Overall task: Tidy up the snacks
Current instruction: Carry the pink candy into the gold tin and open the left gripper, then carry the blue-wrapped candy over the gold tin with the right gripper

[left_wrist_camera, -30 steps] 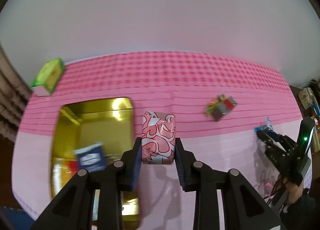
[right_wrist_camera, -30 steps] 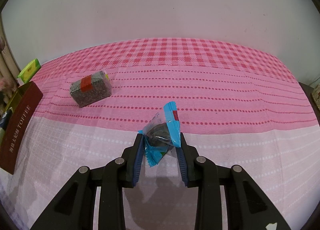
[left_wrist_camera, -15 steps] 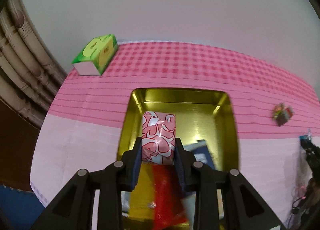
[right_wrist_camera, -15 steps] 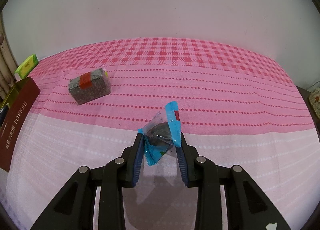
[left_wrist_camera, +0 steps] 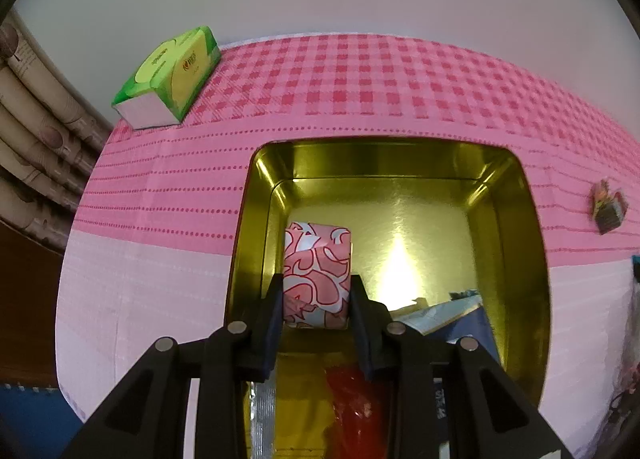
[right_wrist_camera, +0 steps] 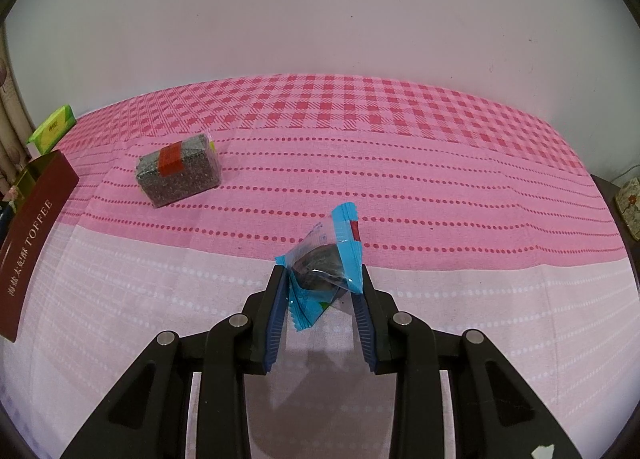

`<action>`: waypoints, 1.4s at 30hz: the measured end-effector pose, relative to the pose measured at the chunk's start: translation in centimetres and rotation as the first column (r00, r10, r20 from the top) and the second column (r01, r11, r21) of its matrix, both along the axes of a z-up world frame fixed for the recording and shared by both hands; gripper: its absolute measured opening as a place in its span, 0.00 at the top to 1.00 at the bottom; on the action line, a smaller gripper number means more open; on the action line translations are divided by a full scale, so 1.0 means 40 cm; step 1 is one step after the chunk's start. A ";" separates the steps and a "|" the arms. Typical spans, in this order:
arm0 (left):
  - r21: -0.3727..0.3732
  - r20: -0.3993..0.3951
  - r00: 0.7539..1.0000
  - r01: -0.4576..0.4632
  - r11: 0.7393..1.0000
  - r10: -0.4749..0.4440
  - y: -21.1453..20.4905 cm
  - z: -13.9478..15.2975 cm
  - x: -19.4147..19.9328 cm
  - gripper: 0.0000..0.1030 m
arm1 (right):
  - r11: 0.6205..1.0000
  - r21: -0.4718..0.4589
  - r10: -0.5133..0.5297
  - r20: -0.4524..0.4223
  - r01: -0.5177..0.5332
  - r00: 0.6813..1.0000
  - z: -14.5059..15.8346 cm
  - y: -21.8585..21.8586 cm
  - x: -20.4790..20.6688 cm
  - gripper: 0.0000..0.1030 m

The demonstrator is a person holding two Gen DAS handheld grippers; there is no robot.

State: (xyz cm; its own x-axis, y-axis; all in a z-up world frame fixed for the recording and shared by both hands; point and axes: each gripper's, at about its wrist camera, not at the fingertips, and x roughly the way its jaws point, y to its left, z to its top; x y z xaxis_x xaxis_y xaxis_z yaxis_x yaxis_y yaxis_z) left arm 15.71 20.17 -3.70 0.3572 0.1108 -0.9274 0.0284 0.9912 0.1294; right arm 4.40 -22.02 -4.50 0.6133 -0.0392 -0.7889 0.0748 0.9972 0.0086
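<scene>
A: Your left claw (left_wrist_camera: 317, 299) is clamped on the pink-and-white patterned snack packet (left_wrist_camera: 317, 274), one finger pressed to each side. It points forward and down over the open gold tin (left_wrist_camera: 520, 219), so the packet sits within the tin's outline, toward its left wall. Whether it touches the bottom, I cannot tell.

B: What else is in the tin?

A: At the near end you have a blue-and-white packet (left_wrist_camera: 456, 313) to the right of the claw, and a red wrapper (left_wrist_camera: 352, 403) and a yellow one (left_wrist_camera: 300, 415) showing below the fingers. The far half of the tin floor is bare metal with a glare spot.

B: And your right side?

A: Your right claw (right_wrist_camera: 320, 287) grips a blue-edged clear packet with a dark cookie (right_wrist_camera: 324, 267), fingers closed on both sides of it, held low over the pale part of the pink tablecloth (right_wrist_camera: 440, 187) on the desk. Ahead to the left, a dark seed bar with a red label (right_wrist_camera: 178, 169) lies on the cloth. Far left stands the tin's maroon side, lettered TOFFEE (right_wrist_camera: 32, 243), and a green tissue pack (right_wrist_camera: 52, 131) sits by the wall.
</scene>
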 end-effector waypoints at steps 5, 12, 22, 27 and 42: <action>0.004 -0.017 1.000 -0.004 1.000 0.004 0.007 -0.013 0.010 0.70 | 1.000 0.000 0.000 0.000 0.000 1.000 0.000 0.001 0.001 0.71; 0.006 -0.021 1.000 -0.007 1.000 0.007 0.007 -0.014 0.014 0.70 | 1.000 -0.002 0.000 0.000 0.000 1.000 0.002 0.001 0.001 0.71; -0.032 0.007 1.000 -0.014 0.999 0.015 0.019 0.020 0.004 0.63 | 1.000 -0.011 0.003 -0.001 -0.003 1.000 0.001 0.003 0.002 0.71; -0.033 0.037 0.999 -0.018 0.999 0.019 0.022 0.049 -0.020 0.63 | 1.000 -0.012 0.005 -0.002 -0.005 1.000 0.001 -0.001 0.004 0.71; -0.052 0.163 0.976 -0.137 0.989 0.144 0.108 0.117 -0.188 0.59 | 0.999 -0.022 -0.034 -0.022 0.034 0.999 0.010 0.017 0.007 0.73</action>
State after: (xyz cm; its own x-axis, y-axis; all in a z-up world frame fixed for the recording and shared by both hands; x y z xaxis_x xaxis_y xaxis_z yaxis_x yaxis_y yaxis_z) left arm 8.20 24.48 1.00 0.4898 0.1347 -0.8613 -0.1299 0.9882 0.0807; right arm 4.69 -21.35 -4.09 0.5939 -0.0766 -0.8009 0.1087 0.9940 -0.0144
